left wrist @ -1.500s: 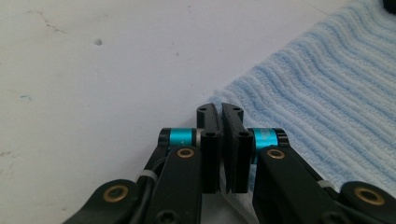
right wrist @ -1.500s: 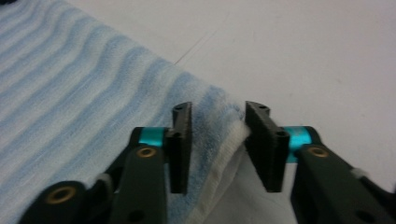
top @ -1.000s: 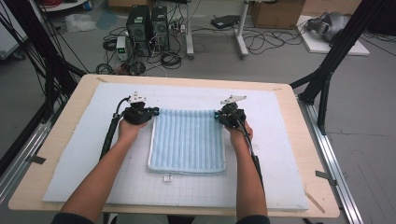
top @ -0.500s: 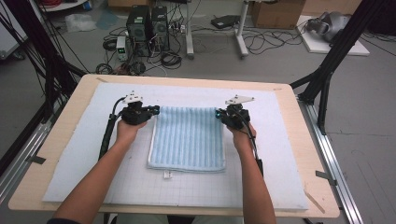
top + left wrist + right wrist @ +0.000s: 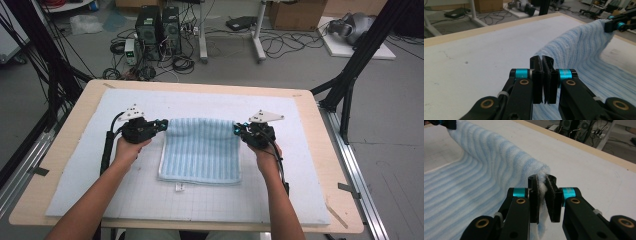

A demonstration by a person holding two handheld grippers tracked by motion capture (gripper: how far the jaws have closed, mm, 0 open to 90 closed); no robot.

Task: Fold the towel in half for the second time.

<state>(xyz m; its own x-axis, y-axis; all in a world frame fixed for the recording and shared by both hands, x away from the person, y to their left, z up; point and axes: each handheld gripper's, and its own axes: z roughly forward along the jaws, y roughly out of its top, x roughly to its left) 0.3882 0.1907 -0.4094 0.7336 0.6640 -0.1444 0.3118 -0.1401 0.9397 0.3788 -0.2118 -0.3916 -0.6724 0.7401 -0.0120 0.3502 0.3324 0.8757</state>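
left gripper (image 5: 159,125): clamped on the towel's (image 5: 201,150) far left corner, I think, cloth is barely visible there
right gripper (image 5: 239,131): pinching its far right corner
towel: stretched between both, far edge lifted

A pale wooden table (image 5: 327,150) is standing on a grey floor (image 5: 390,125), with a white mat (image 5: 200,102) lying over most of its top. Beyond it, two black computer towers (image 5: 159,30) are sitting among tangled cables (image 5: 290,47). A cardboard box (image 5: 295,14) is resting farther back. Black frame struts (image 5: 365,50) are slanting down at both sides.
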